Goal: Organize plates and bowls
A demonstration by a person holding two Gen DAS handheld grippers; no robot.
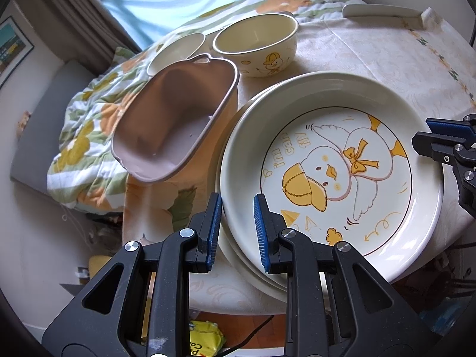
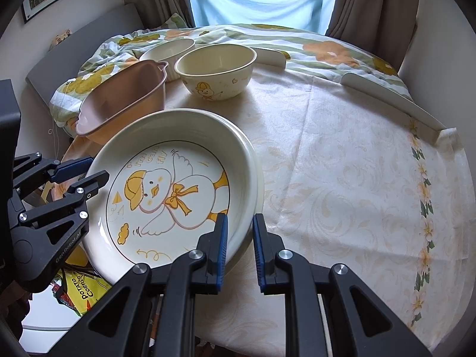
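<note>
Two tools clamp the same duck plate (image 1: 336, 175) from opposite sides — the left tool (image 1: 238, 223) has its pads closed over the near-left rim, and the right tool (image 2: 240, 239) is closed over the rim on the other side. The plate sits on top of a second plate (image 1: 253, 270) whose edge peeks out underneath, and both lie at the left edge of the desk (image 2: 342, 163), partly hanging past it.

That overhang is the main worry. If either tool lets go first, or the two lift unevenly, the plate could tip and slide off towards the floor, where a yellow snack bag (image 2: 80, 285) lies. Glazed rims are slick, so a pinch on so little of the edge may slip under the plate's weight.

Close by, a pink tub (image 1: 175, 125) leans tilted at the desk's edge, just beside the plates — a sideways swing could knock it over. Behind it stand a duck-print bowl (image 1: 258, 47) and a plain white bowl (image 1: 175, 50), touching or nearly so; I judge they are far enough back to be safe unless the plate is carried low over them.
</note>
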